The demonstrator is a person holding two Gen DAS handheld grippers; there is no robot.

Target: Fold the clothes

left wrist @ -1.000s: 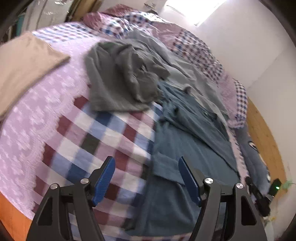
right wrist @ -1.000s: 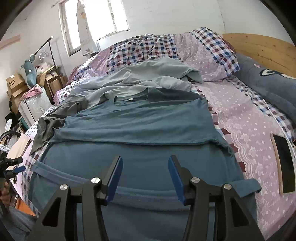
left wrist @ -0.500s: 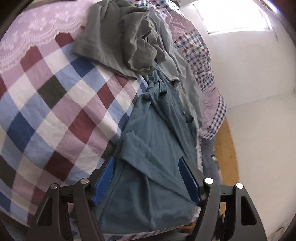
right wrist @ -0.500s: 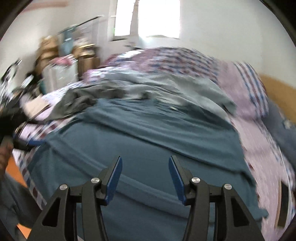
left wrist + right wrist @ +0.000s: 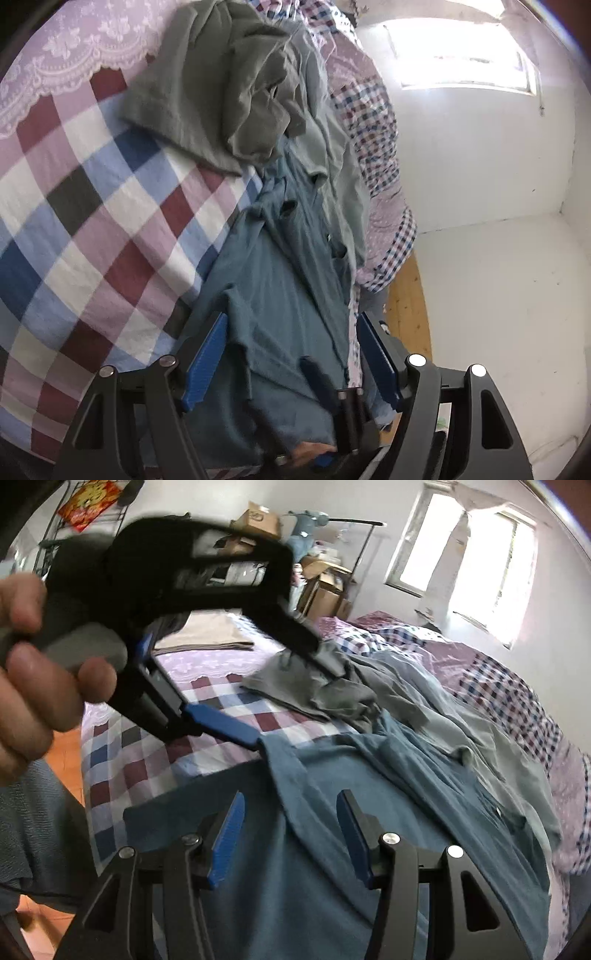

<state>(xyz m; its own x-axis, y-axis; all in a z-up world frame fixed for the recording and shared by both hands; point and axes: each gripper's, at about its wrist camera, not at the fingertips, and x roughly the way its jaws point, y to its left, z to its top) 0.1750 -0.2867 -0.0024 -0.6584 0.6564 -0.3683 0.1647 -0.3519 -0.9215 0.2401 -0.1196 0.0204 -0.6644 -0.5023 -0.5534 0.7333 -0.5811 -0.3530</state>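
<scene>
Blue shirt (image 5: 332, 849) spread flat on bed (image 5: 92, 221), directly under and ahead of both tools. Left tool (image 5: 291, 354): pads apart, straddling shirt's side edge, cloth between them but not pinched. Right tool (image 5: 290, 834): pads apart above shirt, nothing gripped. Left tool's blue fingertip (image 5: 221, 720) touches shirt sleeve corner. Grey shirt (image 5: 221, 92) crumpled beyond blue one, farther up bed. Cardboard boxes (image 5: 325, 590) stacked at far wall; contents not visible.

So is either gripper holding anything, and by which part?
Nothing: left gripper open around the sleeve of the blue shirt, right gripper open above it.
</scene>
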